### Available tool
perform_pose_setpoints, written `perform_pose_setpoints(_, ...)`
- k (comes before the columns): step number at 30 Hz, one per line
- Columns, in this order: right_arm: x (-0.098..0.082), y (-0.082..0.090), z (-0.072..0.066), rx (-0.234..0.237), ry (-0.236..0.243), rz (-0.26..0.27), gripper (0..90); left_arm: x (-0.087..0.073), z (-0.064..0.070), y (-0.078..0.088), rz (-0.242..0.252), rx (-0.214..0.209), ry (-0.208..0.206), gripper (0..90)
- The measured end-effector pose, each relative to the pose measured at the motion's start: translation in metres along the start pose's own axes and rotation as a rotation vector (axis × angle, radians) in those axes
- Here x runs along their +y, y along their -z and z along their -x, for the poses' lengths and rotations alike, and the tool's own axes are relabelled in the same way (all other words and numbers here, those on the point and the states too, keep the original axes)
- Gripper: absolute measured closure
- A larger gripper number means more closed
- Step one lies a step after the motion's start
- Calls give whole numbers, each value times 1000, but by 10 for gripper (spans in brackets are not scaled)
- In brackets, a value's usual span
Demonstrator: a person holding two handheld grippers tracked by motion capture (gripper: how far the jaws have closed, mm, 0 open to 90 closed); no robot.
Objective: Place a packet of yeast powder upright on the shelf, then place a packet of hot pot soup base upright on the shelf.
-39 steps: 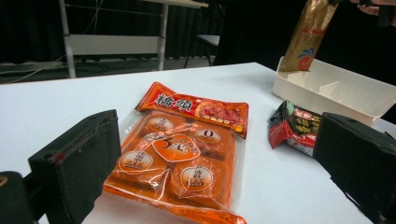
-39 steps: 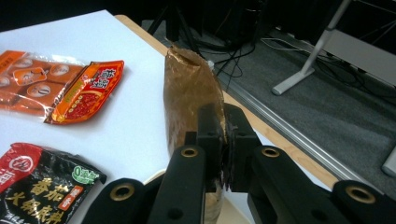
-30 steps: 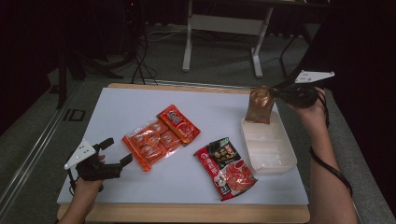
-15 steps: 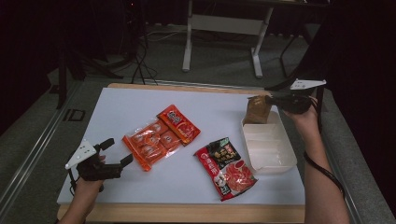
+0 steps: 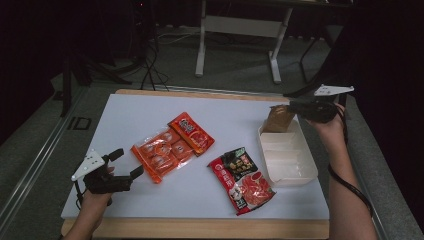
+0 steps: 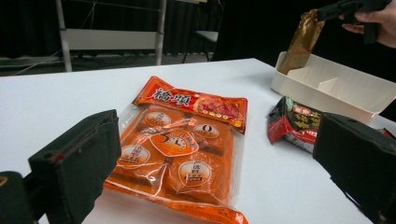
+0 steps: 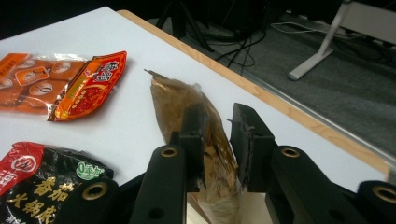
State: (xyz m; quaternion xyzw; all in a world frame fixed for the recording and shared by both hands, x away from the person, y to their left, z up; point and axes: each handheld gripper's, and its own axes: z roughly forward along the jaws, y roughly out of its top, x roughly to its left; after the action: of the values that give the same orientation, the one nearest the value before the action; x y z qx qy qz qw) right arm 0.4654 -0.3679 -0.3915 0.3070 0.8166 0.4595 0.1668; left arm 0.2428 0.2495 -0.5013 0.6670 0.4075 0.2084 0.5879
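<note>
From above, your right gripper [image 5: 295, 106] holds a crinkled brown foil pouch [image 5: 278, 119] upright over the far end of the cream plastic divided tray [image 5: 297, 170] at the right of the white counter [image 5: 125, 120]. Your left gripper [image 5: 125, 165] rests at the near left corner, jaws spread and empty, beside the clear orange snack pack [image 5: 159, 154]. A small red sachet [image 5: 191, 132] overlaps that pack; a red-and-black noodle packet [image 5: 241, 179] lies just beside the tray.

Along your left gripper, the spread jaws frame the orange snack pack [image 6: 180, 154], with the tray [image 6: 345, 91] and the hanging pouch [image 6: 303, 42] beyond.

Along your right gripper [image 7: 217, 135], the jaws pinch the brown pouch [image 7: 187, 105] near its top.
</note>
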Motion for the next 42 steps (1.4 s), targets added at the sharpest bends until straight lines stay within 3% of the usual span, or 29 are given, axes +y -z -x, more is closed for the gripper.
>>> perform_pose_setpoints(4, 10, 12, -12, -31, 8, 49, 622, 0, 1, -1, -4, -16, 1, 13)
perform_pose_setpoints(6, 14, 17, -20, -45, -12, 69, 595, 0, 2, -1, 3, -25, -1, 13)
perform_pose_setpoints(9, 21, 24, -31, -83, -40, 87, 469, 1, 3, -1, -3, -29, -13, 13)
perform_pose_setpoints(14, 28, 36, -57, -104, -33, 146, 285, 2, 6, -3, -25, -39, -34, 13)
perform_pose_setpoints(18, 25, 44, -81, -89, -41, 199, 139, 3, 11, -6, -28, -46, -41, 13)
perform_pose_setpoints(21, 18, 48, -98, -62, -64, 239, 128, 3, 17, -7, -18, -76, -47, 14)
perform_pose_setpoints(22, 15, 49, -106, -52, -72, 248, 106, 4, 19, -9, -39, -74, -41, 14)
perform_pose_setpoints(23, 15, 49, -106, -52, -72, 248, 106, 4, 19, -9, -39, -74, -41, 14)
perform_pose_setpoints(25, 8, 50, -124, -37, -60, 268, 124, 4, 21, -12, -61, -103, -33, 18)
perform_pose_setpoints(29, -4, 50, -146, -1, -47, 295, 134, 5, 26, -15, -81, -114, -41, 42)
perform_pose_setpoints(30, -4, 50, -146, -1, -47, 295, 134, 6, 28, -16, -83, -126, -39, 42)
perform_pose_setpoints(32, -12, 52, -162, -13, -32, 308, 136, 7, 32, -19, -94, -142, -45, 52)
perform_pose_setpoints(36, -21, 52, -173, 0, -47, 312, 136, 10, 41, -25, -141, -186, -57, 70)
perform_pose_setpoints(39, -27, 51, -184, -23, -34, 275, 137, 12, 45, -30, -190, -228, -25, 74)
perform_pose_setpoints(42, -34, 48, -192, -13, -60, 282, 128, 15, 51, -34, -216, -257, -24, 160)
